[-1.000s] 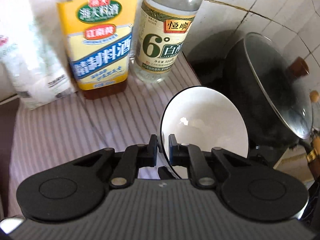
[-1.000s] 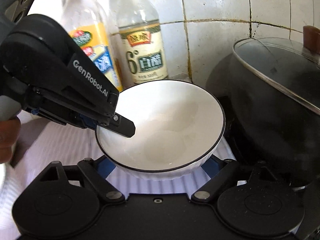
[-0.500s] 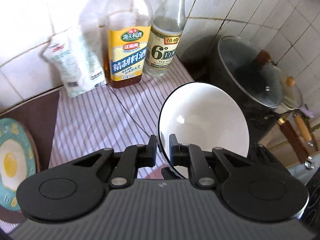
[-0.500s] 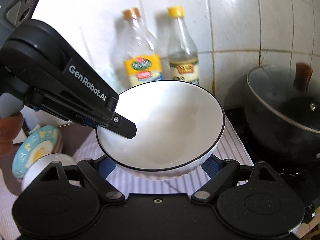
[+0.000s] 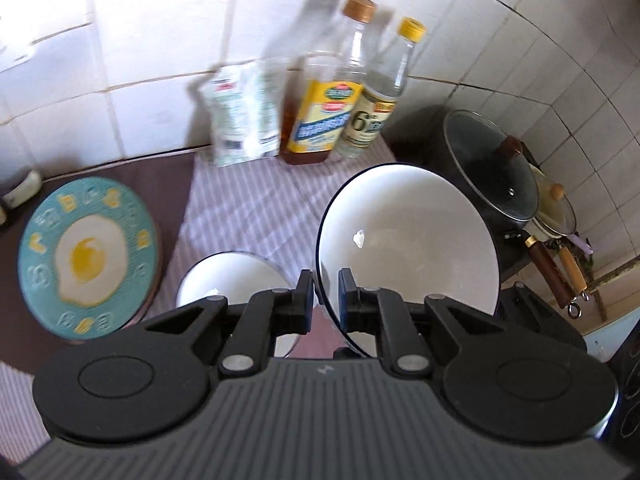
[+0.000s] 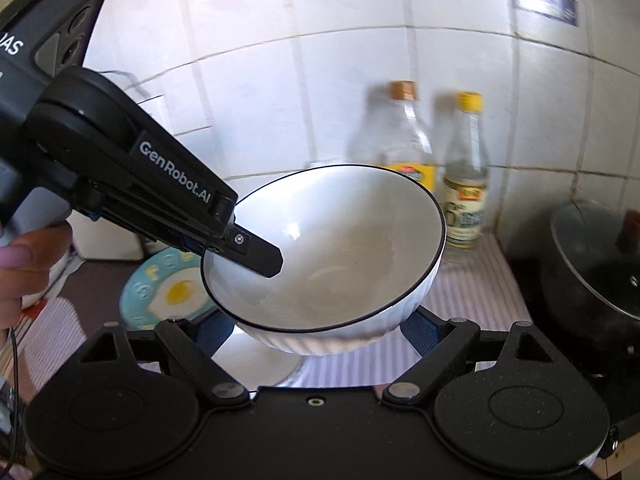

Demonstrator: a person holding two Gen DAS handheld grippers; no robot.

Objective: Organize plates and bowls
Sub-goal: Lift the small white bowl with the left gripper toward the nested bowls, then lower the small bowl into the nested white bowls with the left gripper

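— Inspector: Grippers?
— Operator: My left gripper [image 5: 322, 292] is clamped on the big white bowl's [image 5: 416, 252] near rim — one finger inside, one outside. My right gripper [image 6: 316, 330] stands wide, its fingers flanking the bowl's base; contact unclear.
— Inspector: Beyond?
— Operator: A smaller bowl [image 5: 236, 276] below, the egg-pattern plate [image 5: 86, 256] left, bottles [image 5: 332, 116] at the wall.

Glossy white glazed bowl [image 5: 408, 240]; matt black plastic tool [image 5: 322, 294]; striped cloth [image 5: 248, 208].

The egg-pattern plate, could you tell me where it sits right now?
In the left wrist view the egg-pattern plate lies at far left on the dark counter, beside the striped cloth and left of the small white bowl.
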